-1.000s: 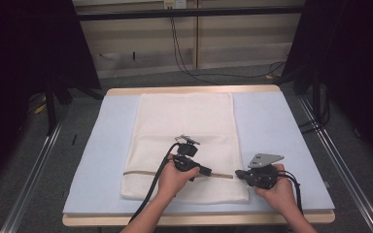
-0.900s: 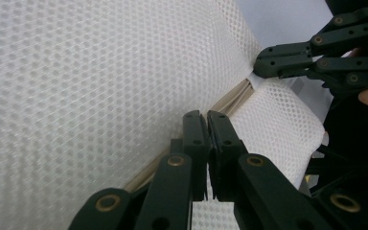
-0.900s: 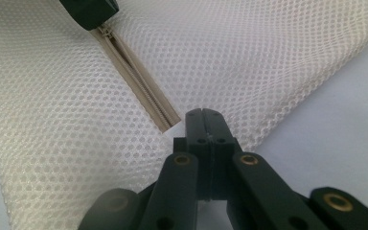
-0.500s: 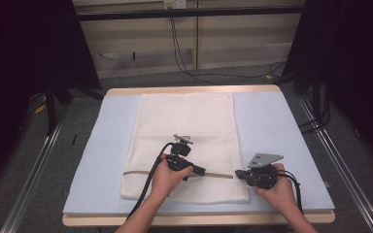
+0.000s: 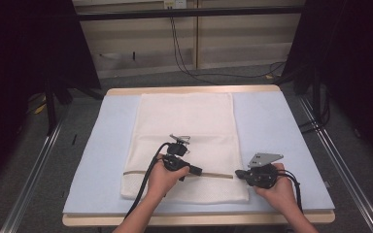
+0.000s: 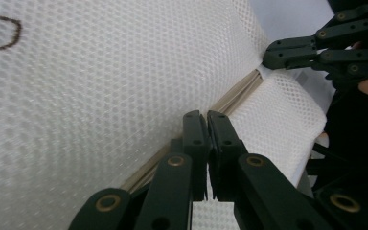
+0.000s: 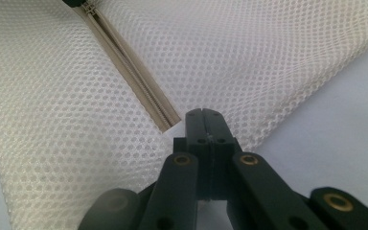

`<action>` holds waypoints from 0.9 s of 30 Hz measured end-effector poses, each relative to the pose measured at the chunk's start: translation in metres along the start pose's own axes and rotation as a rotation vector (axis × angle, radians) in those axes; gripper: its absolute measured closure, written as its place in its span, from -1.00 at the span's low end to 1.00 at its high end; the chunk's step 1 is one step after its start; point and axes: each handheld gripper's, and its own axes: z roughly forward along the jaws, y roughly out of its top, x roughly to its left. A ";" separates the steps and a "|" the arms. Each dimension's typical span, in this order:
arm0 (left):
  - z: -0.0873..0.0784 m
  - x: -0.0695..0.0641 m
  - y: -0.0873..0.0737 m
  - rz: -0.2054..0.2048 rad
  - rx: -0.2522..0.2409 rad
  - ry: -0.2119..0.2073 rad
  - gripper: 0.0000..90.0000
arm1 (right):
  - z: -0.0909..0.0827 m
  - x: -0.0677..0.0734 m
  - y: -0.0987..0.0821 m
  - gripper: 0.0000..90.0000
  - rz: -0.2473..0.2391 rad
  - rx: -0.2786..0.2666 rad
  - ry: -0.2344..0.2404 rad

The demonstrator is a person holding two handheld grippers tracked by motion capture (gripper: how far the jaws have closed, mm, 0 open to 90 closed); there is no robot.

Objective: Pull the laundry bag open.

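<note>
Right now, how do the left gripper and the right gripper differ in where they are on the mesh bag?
The left gripper sits on the mesh bag, midway along its zipper; the right gripper is at the bag's edge, by the zipper's end. The left gripper points toward the right one; the right gripper points back at it. Both have their jaws closed and stay near the zipper line.

black hand-held gripper [image 5: 237,173], brass rivets, grey three-cornered plate, black cable

Mesh bag [image 5: 184,141] cream, honeycomb weave; zipper [image 7: 134,72] beige; mat [image 5: 272,126] pale blue.
</note>
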 end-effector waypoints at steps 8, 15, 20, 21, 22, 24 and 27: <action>-0.004 0.001 -0.001 0.008 0.002 0.019 0.94 | 0.000 0.000 0.000 1.00 0.003 0.001 0.004; -0.008 0.004 -0.002 -0.023 -0.012 -0.004 0.94 | 0.000 -0.001 0.000 1.00 0.003 -0.002 0.015; -0.012 0.007 -0.004 -0.011 0.000 0.011 0.94 | 0.000 -0.001 0.000 1.00 0.010 -0.001 0.012; -0.013 0.008 -0.004 -0.011 0.005 0.012 0.94 | 0.000 -0.001 0.000 1.00 0.008 -0.002 0.013; -0.013 0.009 -0.005 -0.011 0.002 0.011 0.94 | 0.000 -0.001 0.000 1.00 0.009 -0.001 0.012; -0.014 0.009 -0.006 -0.017 -0.001 0.005 0.94 | 0.000 -0.001 0.000 1.00 0.005 -0.002 0.013; -0.017 0.011 -0.007 -0.027 -0.006 0.010 0.94 | 0.000 -0.002 0.000 1.00 0.005 -0.001 0.014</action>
